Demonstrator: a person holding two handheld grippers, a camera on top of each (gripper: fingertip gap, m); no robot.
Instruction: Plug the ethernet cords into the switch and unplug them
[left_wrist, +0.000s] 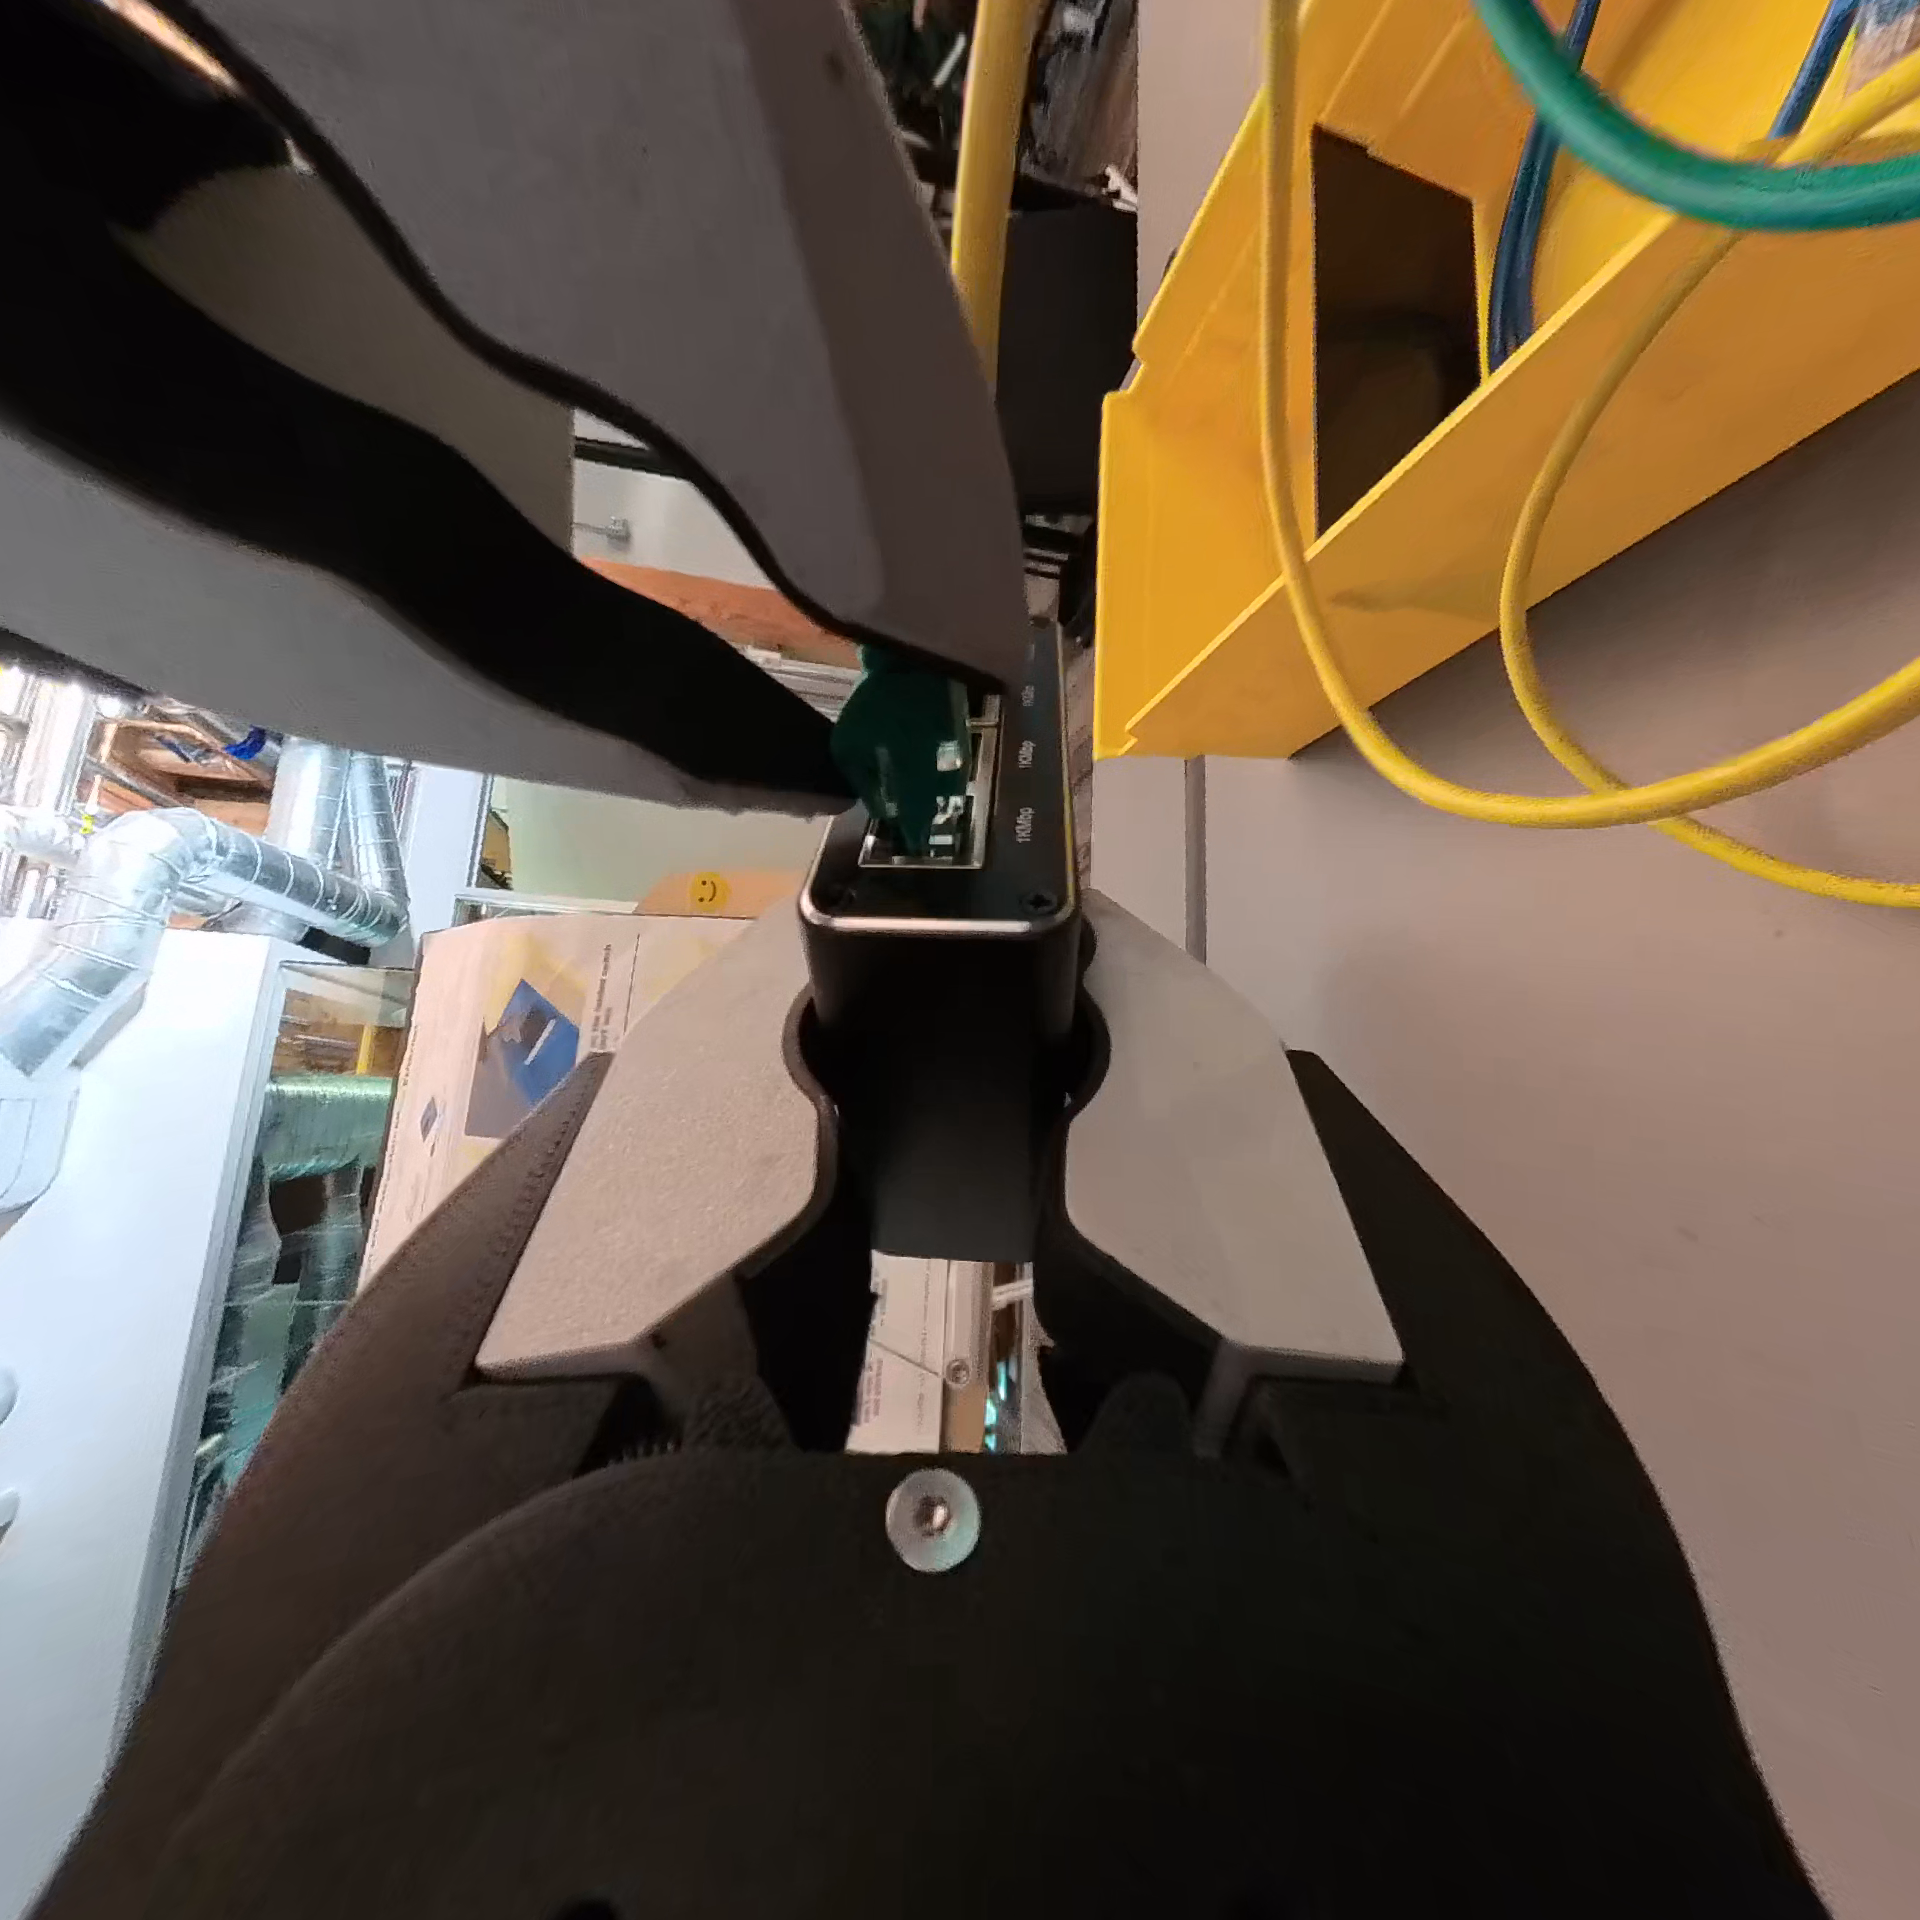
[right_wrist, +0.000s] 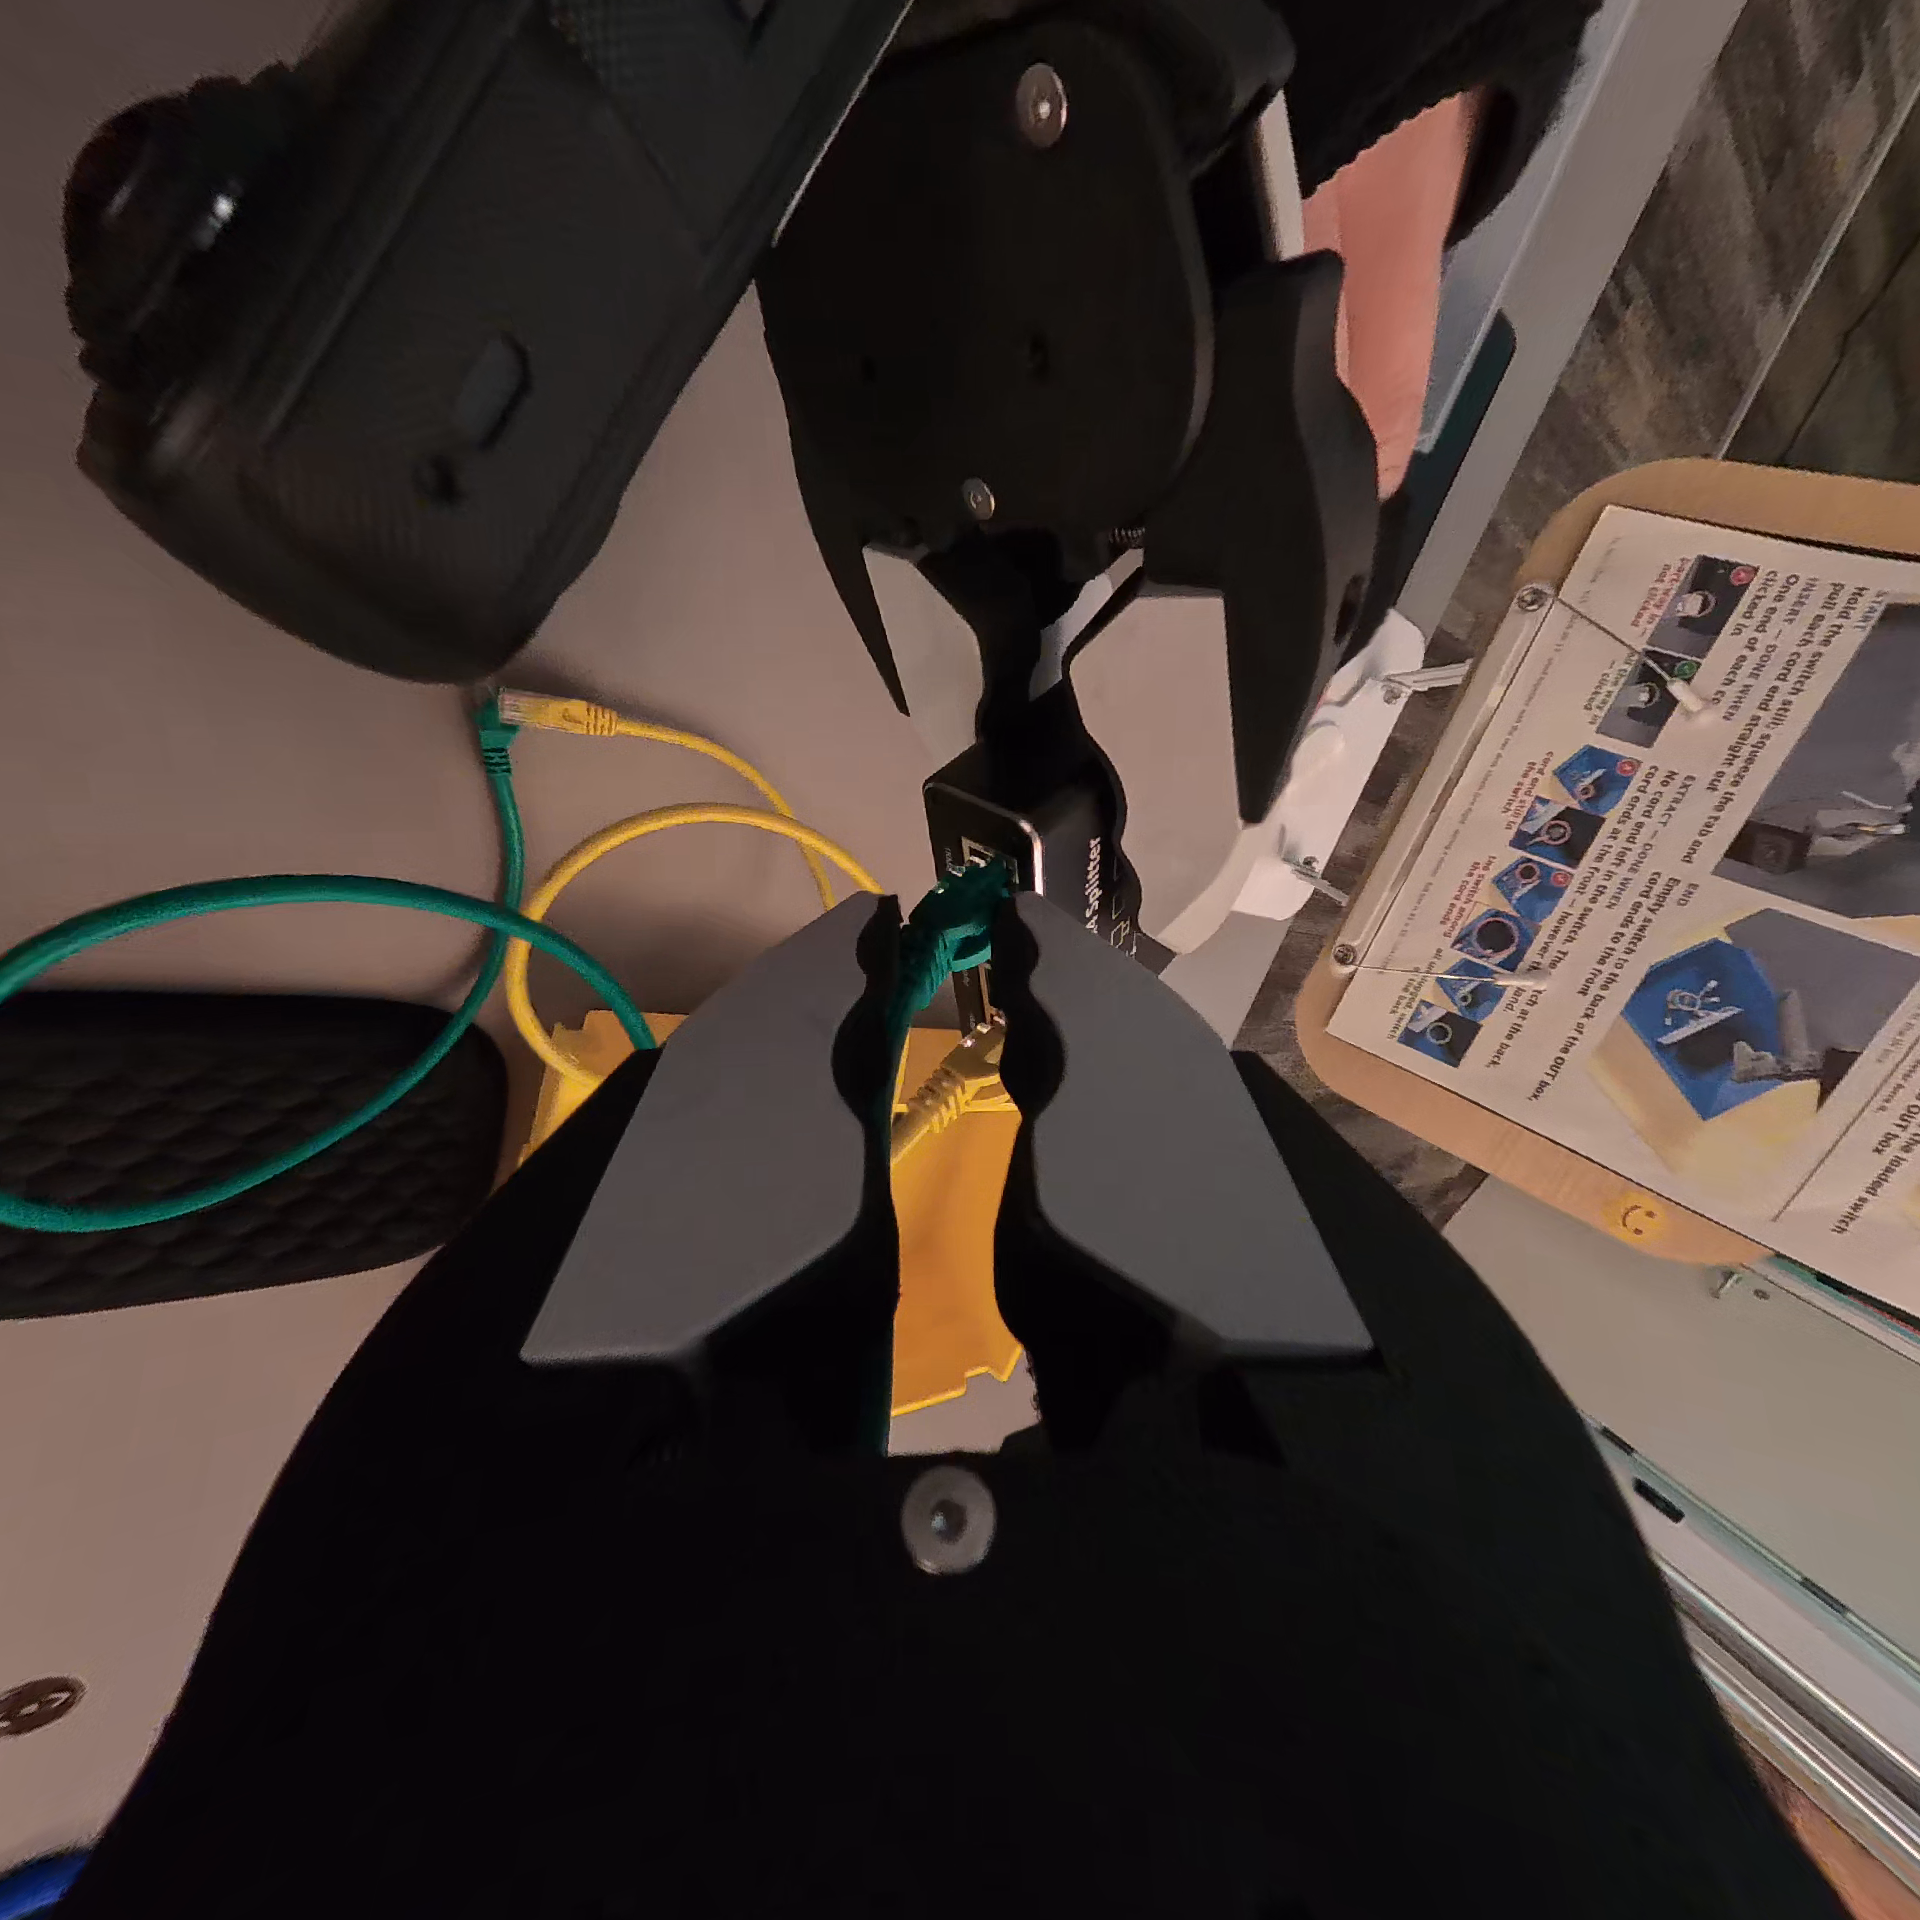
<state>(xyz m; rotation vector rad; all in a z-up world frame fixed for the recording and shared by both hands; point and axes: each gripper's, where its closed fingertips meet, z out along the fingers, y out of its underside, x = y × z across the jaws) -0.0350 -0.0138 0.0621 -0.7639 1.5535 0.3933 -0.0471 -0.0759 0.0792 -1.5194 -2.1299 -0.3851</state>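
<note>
My left gripper (left_wrist: 940, 997) is shut on the black switch (left_wrist: 1023, 831) and holds it off the table, port face towards the camera. My right gripper (left_wrist: 909, 727) reaches in from the upper left, shut on the green ethernet plug (left_wrist: 894, 769), which sits at the nearest port. In the right wrist view my right gripper (right_wrist: 956, 914) pinches the green plug (right_wrist: 961, 899) against the end of the switch (right_wrist: 1060, 842). The left gripper (right_wrist: 1023, 727) holds the switch from above. A yellow plug (right_wrist: 956, 1075) shows by the switch's lower end; I cannot tell if it is seated.
A yellow bin (left_wrist: 1351, 520) with blue cords (left_wrist: 1517, 260) stands on the grey table beside the switch. Green (right_wrist: 312, 1039) and yellow (right_wrist: 665, 831) cords loop on the table, their free plugs (right_wrist: 530, 717) together. A black pad (right_wrist: 208, 1143) lies left, an instruction board (right_wrist: 1662, 883) right. Across from one pair of fingers to the other is roughly 6 cm.
</note>
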